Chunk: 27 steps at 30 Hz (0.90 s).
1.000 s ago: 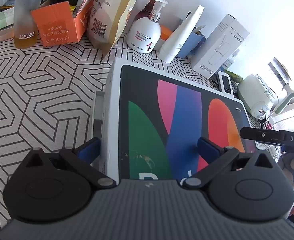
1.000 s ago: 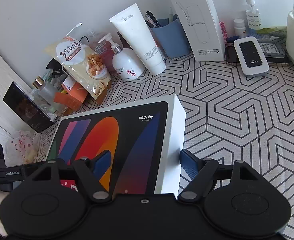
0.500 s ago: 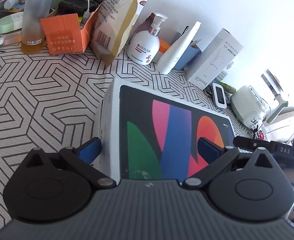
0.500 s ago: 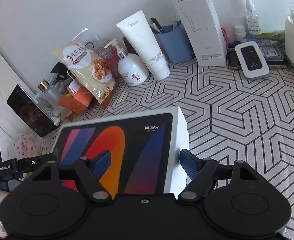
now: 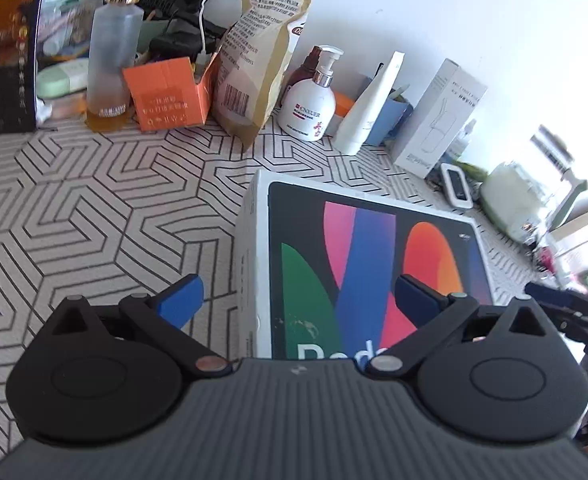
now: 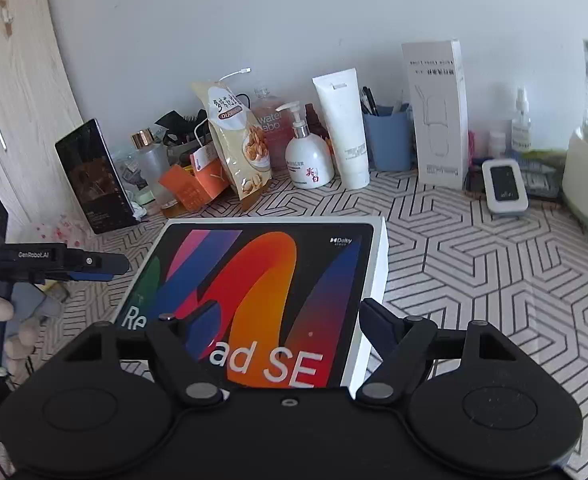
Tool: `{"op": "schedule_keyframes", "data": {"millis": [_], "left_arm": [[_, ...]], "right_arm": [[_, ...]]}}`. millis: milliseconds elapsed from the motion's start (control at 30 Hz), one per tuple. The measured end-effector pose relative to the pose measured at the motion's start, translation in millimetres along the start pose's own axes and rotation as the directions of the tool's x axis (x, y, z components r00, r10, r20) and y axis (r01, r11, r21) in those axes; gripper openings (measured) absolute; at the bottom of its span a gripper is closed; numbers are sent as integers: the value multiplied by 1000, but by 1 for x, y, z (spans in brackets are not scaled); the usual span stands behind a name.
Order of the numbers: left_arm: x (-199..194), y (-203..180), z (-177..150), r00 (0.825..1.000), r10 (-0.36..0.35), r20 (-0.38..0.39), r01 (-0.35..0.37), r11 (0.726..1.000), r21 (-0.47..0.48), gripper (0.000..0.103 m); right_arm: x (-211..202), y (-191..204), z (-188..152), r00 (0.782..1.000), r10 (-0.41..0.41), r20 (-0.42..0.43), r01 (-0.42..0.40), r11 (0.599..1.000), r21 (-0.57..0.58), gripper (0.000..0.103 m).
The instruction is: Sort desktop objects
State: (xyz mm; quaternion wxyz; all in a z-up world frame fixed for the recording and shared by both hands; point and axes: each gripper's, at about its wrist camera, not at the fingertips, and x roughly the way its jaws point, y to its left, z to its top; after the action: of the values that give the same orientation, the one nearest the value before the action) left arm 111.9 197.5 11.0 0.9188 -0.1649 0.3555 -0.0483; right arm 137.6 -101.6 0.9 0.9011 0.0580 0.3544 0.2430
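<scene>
Here, one tablet box (image 6: pixel 266 280) lies flat on the patterned desk (image 6: pixel 494 264), its lid printed with coloured shapes, "Dolby" in a corner and large white letters ending "ad SE". Two claws are in play. The left claw (image 5: pixel 298 296) is spread wide, one blue finger off the box's left side over the desk, the other above the lid; whether either touches cannot be told. The right claw (image 6: pixel 290 320) is likewise spread, straddling the box's right edge without pinching it. On the left claw's body, seen from the right wrist view, is "GenRobot.AI".

Along the wall stand, one apiece: a snack bag (image 6: pixel 240 140) with Chinese characters, a white pump bottle (image 5: pixel 308 100) marked "CNXUER", a white tube (image 6: pixel 344 128), a blue cup (image 6: pixel 388 140) holding pens, a tall white carton (image 6: pixel 440 116), an orange box (image 5: pixel 166 94), a gold-capped bottle (image 5: pixel 110 52), a pink bottle (image 6: pixel 270 128) reading "water", and a small white device (image 6: pixel 506 188).
</scene>
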Motion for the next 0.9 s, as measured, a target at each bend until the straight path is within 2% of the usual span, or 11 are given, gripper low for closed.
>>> {"op": "schedule_keyframes", "data": {"millis": [100, 167, 233, 367, 433, 500, 567, 633, 900], "left_arm": [[5, -2, -4, 993, 115, 22, -116, 992, 48, 103], [6, 1, -9, 992, 127, 21, -128, 990, 62, 103], [7, 7, -15, 994, 112, 4, -113, 992, 56, 103], [8, 11, -29, 998, 68, -18, -67, 996, 50, 103], [11, 11, -34, 999, -13, -33, 14, 1000, 20, 103], [15, 10, -37, 994, -102, -49, 101, 995, -21, 103], [18, 7, -38, 987, -150, -64, 147, 988, -48, 103], [17, -1, -37, 991, -124, -58, 123, 992, -12, 103], [18, -1, -27, 990, -135, -45, 132, 990, -52, 103]], "right_arm": [[-5, 4, -4, 1000, -6, 17, 6, 1000, -20, 81], [-8, 3, -8, 1000, -1, 17, 1, 1000, -20, 81], [-6, -7, -15, 1000, 19, -12, -19, 1000, 13, 81], [-8, -19, -32, 999, 34, -3, -34, 998, 59, 81], [-6, -22, -39, 997, 76, -7, -75, 993, 96, 81], [-5, -22, -40, 995, 96, -8, -94, 989, 113, 81], [-4, -22, -39, 994, 105, -5, -104, 987, 124, 80], [-4, -21, -37, 993, 115, -3, -113, 984, 134, 80], [-3, -19, -31, 988, 152, 9, -151, 973, 175, 80]]}}
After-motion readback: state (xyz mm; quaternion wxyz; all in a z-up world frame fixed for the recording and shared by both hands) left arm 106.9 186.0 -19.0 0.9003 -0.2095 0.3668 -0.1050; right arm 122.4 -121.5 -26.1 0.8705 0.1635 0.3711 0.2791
